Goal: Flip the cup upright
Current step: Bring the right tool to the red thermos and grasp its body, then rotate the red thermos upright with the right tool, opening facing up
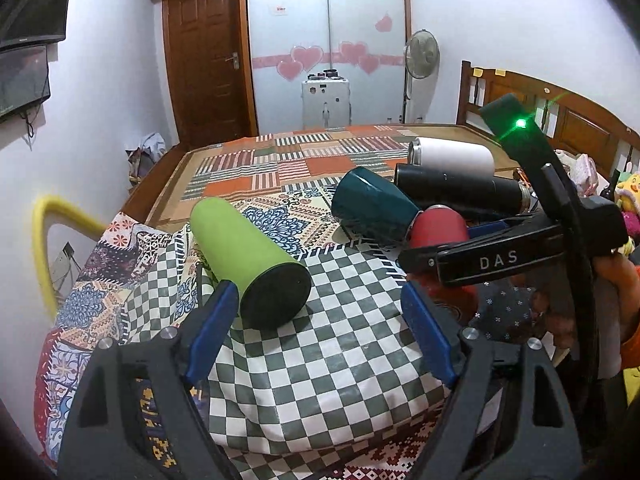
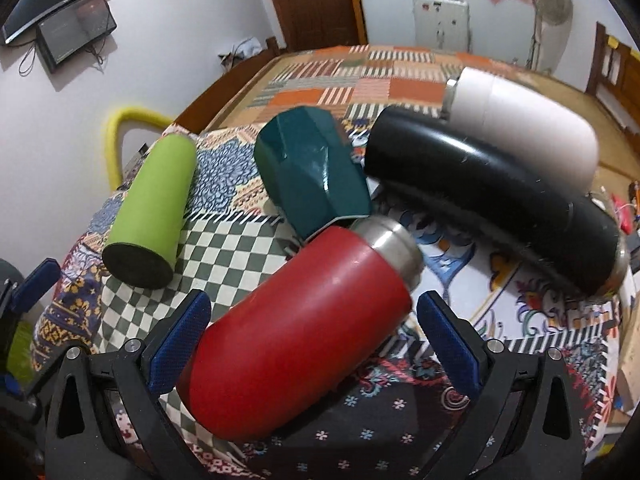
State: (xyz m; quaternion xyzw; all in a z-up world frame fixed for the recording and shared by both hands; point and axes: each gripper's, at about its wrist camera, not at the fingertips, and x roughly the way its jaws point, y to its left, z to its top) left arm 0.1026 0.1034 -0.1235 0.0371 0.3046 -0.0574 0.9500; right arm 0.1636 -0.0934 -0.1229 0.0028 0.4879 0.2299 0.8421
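Note:
Several cups lie on their sides on a patterned bedspread. A green cup (image 1: 248,260) (image 2: 150,204) lies at the left, its dark base toward me. A teal faceted cup (image 1: 370,208) (image 2: 312,176), a red flask (image 1: 438,228) (image 2: 304,320), a black flask (image 1: 460,190) (image 2: 492,200) and a white flask (image 1: 454,152) (image 2: 524,120) lie to the right. My left gripper (image 1: 316,336) is open, with the green cup's base near its left finger. My right gripper (image 2: 312,340) is open, its blue pads on either side of the red flask.
The right gripper's black body (image 1: 520,256) crosses the right of the left wrist view. A yellow chair back (image 1: 48,232) stands left of the bed. A wooden headboard (image 1: 560,112) is at the right. A door (image 1: 204,60), a fan (image 1: 422,54) and a white cabinet (image 1: 326,100) stand beyond.

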